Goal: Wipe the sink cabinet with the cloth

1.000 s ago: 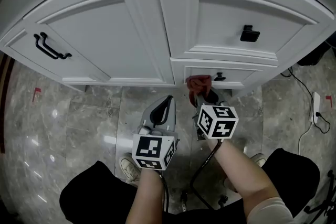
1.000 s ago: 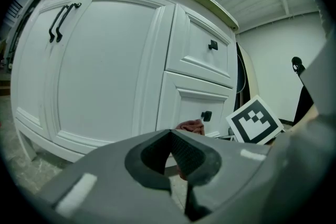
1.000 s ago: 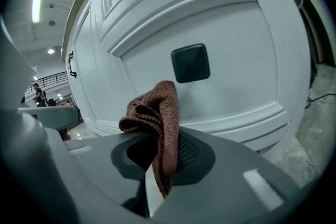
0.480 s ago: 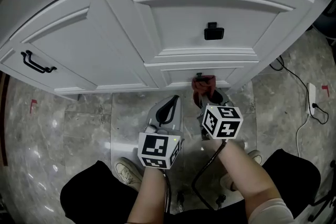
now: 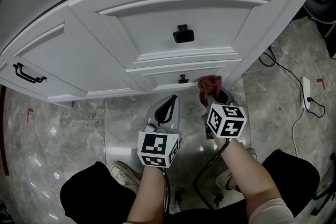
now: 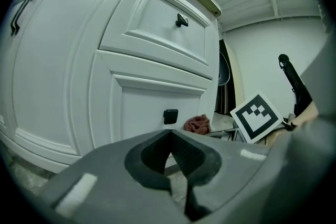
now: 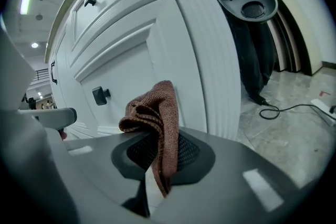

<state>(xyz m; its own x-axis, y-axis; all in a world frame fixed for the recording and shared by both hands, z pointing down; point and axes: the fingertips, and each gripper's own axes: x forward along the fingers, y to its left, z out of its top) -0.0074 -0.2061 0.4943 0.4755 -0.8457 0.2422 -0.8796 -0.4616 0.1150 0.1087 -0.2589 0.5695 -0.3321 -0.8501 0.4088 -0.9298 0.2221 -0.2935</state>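
The cabinet (image 5: 173, 13) is white, with panelled fronts. It has a black bar handle (image 5: 26, 73) on the far-left door, a square knob (image 5: 183, 34) on the wide drawer, and a small knob (image 5: 182, 79) on the shallow drawer below. A fluted post (image 7: 210, 60) closes its right corner.

To the right, on the marble floor (image 5: 63, 128), lie a black cable (image 5: 286, 68) and a white power strip (image 5: 306, 99). A shoe (image 5: 123, 170) shows on the near side, under the arms.

The left gripper (image 5: 169, 102) hangs near the cabinet's base. Its jaws are closed tip to tip with nothing between them, and it is apart from the door. It sits left of the right gripper (image 5: 212, 93) and a little nearer.

The right gripper is clamped on the cloth (image 5: 210, 83). The cloth is a bunched, reddish-brown knit, set at the right end of the shallow drawer. It lies between the small knob and the post, with only that knob close on its left.

The cloth's long axis runs up out of the jaws toward the cabinet. Its folded top leans left, and a thin tail hangs down through the jaws (seen in the right gripper view). I cannot tell whether the cloth presses on the panel or stops just short.
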